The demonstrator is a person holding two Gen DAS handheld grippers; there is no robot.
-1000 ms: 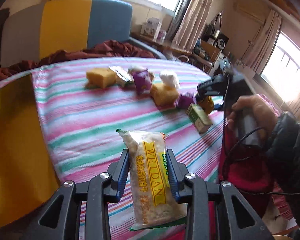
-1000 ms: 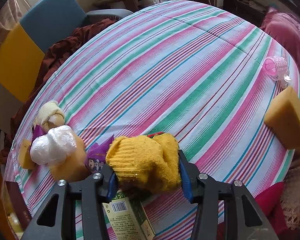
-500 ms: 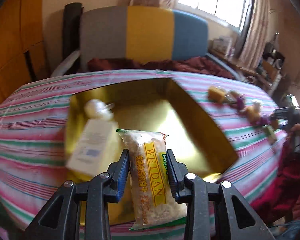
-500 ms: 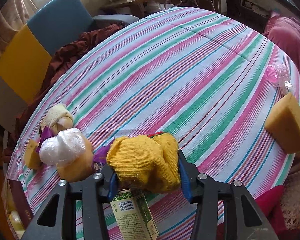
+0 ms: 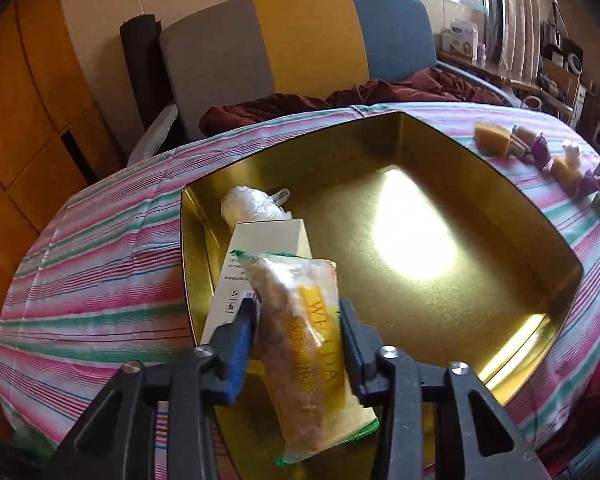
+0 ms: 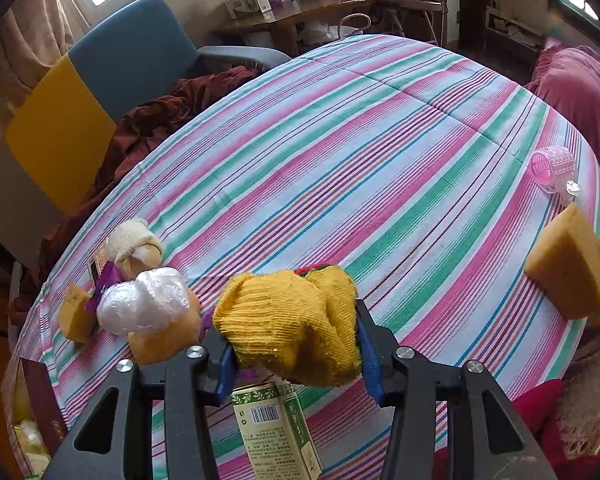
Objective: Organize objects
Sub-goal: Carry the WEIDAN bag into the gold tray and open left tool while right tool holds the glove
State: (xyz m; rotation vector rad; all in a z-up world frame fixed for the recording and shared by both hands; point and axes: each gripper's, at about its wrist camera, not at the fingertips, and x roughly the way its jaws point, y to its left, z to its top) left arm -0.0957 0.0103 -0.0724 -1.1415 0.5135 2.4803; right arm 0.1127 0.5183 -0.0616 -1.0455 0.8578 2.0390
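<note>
While most of the clutter sits loose on the striped tablecloth (image 6: 380, 128), the gold tray (image 5: 556, 276) at the left end holds only two things: a white box (image 5: 268, 240) along its left wall and a crumpled clear plastic wad (image 5: 252, 206) just behind it, rest of the tray floor bare. So the job looks early, two in, many out. Left gripper (image 5: 298, 336) hangs over the tray's near-left corner, fingers narrowed on a WEIDAN snack packet (image 5: 308, 344), packet tilted, upper end over the white box; can't tell if it touches the box. Judging by position, release into the tray is the step in hand. Right gripper (image 6: 292, 344) is over the table near the clutter, fingers pinching a yellow knit cloth (image 6: 288, 324) bunched between them, lifted above a green tea box (image 6: 276, 432) lying flat below. Left to sort, right wrist view: a big sponge wedge (image 6: 568, 268) near the right edge, a sponge block under a white plastic bundle (image 6: 144, 308), a smaller sponge piece (image 6: 74, 316), a cream cloth roll (image 6: 134, 244), a purple wrapper (image 6: 106, 280), and a pink hair roller (image 6: 552, 164) well apart at the far right.
</note>
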